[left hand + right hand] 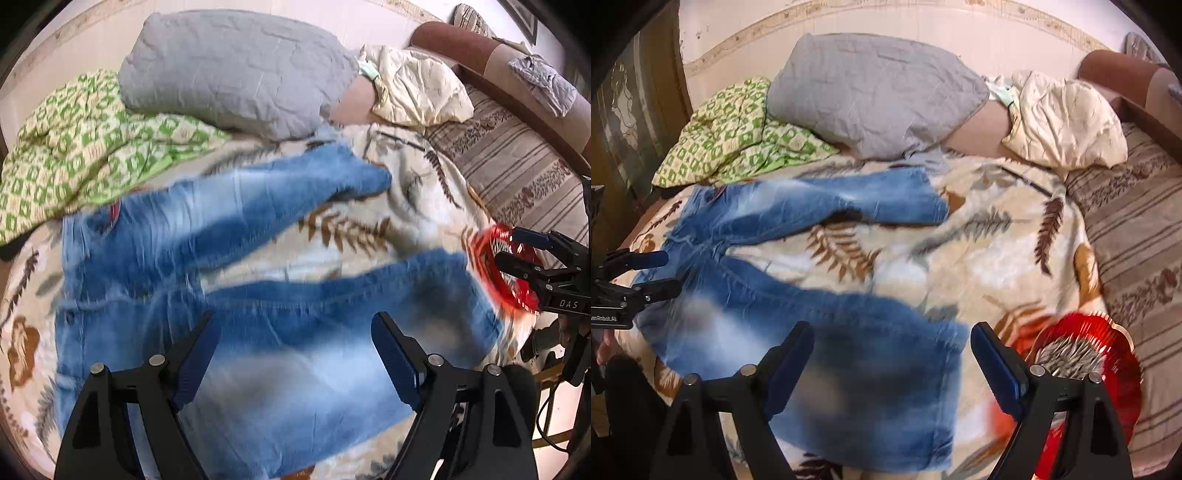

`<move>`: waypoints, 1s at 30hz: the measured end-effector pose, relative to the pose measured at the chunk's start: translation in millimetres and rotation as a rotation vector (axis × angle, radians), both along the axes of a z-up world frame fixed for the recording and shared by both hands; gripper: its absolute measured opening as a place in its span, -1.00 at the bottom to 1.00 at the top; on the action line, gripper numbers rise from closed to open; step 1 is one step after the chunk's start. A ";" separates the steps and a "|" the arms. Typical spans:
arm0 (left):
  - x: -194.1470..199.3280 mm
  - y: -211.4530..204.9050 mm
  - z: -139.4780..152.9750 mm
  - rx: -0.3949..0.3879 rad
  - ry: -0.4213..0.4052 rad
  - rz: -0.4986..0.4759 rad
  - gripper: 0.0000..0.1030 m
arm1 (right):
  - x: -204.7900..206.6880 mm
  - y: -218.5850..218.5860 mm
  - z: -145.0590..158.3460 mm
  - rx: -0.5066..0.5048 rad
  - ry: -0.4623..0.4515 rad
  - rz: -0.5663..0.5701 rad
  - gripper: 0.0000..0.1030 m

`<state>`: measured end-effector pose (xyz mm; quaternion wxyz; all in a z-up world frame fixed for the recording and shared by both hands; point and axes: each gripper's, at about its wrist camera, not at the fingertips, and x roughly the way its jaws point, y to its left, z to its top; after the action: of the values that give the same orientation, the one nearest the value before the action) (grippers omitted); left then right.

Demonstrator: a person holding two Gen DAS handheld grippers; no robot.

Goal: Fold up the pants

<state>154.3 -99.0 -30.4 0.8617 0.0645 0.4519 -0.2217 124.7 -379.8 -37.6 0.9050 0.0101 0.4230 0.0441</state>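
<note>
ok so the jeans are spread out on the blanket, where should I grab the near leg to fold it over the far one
Probably take the near leg of the jeans at its hem, which lies flat and free on the blanket. Come down from the near side with the open right claw, pinching the hem edge. The legs splay apart, so the hem carries across most easily.

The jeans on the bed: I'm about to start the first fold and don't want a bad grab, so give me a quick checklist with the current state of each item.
1. Jeans laid out flat: not ok; the two legs are spread apart in a V.
2. Left gripper open and empty: ok.
3. Right gripper open and empty: ok.
4. Red object clear of the jeans: ok; it lies beside the near leg's hem, apart from it.
5. Grey pillow and green patterned cloth off the jeans: cannot tell; both sit close to the far leg.
6. Sharp view: not ok; both pictures are motion-blurred.
</note>
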 end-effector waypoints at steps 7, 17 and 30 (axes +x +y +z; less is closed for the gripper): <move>75.4 -16.3 10.9 0.048 0.001 0.005 0.63 | 62.1 -11.6 18.5 -0.026 0.006 0.003 0.72; 211.9 -27.7 -27.7 0.119 0.081 0.010 0.63 | 210.6 -18.8 1.4 -0.043 0.067 0.010 0.72; 311.0 -53.1 -114.7 0.217 0.194 -0.094 0.63 | 377.0 -17.9 -100.5 -0.046 0.215 0.004 0.72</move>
<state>465.3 -152.1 -145.1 0.7906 0.1569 0.5508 -0.2168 501.7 -397.7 -138.1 0.8542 -0.0068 0.5188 0.0350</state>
